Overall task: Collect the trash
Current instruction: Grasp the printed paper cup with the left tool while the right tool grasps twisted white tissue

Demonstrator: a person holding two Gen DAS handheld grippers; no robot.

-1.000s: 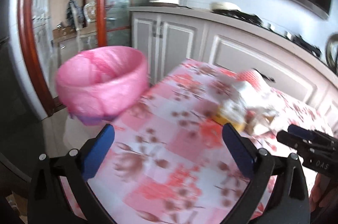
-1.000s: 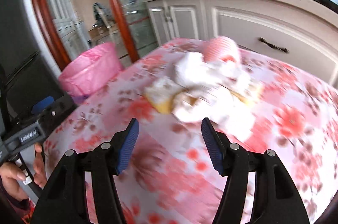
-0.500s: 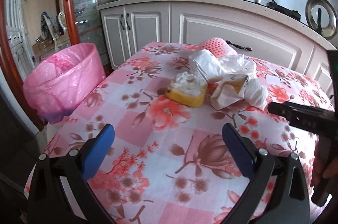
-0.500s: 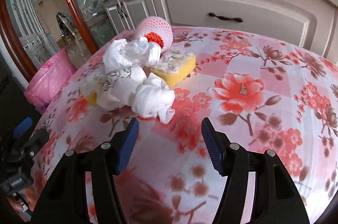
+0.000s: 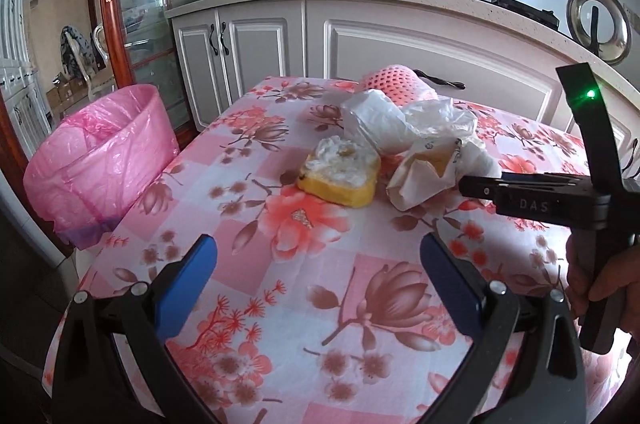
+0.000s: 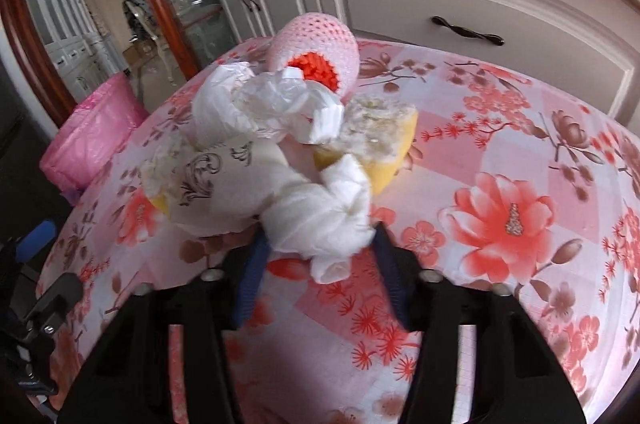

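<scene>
2 blue-padded fingers of the left gripper (image 5: 318,266) stand wide apart in the left wrist view, with nothing between them, low over the near part of the worktop (image 5: 328,288) and its pink flowered cloth. Farther along the cloth lies the trash pile: a yellow pomelo peel (image 5: 340,174) on the left, touching a crumpled paper wrapper (image 5: 424,180), with a white plastic bag (image 5: 384,124) behind them and a pink foam fruit net (image 5: 394,84) at the far side. The right gripper (image 5: 476,186) comes in from the right, its tip at the wrapper's right edge, held by a hand (image 5: 600,284). A bin lined with a pink bag (image 5: 100,160) stands off the worktop's left edge. In the right wrist view, the right gripper's fingers (image 6: 256,264) are closing with a wad of white tissue (image 6: 328,212) between them, and both pads already lie against its sides. The wad touches the printed wrapper (image 6: 216,184) on its left and a second piece of peel (image 6: 380,148) just beyond it. The plastic bag and foam net (image 6: 316,44) sit farther back, and the pink bin shows at far left.
</scene>
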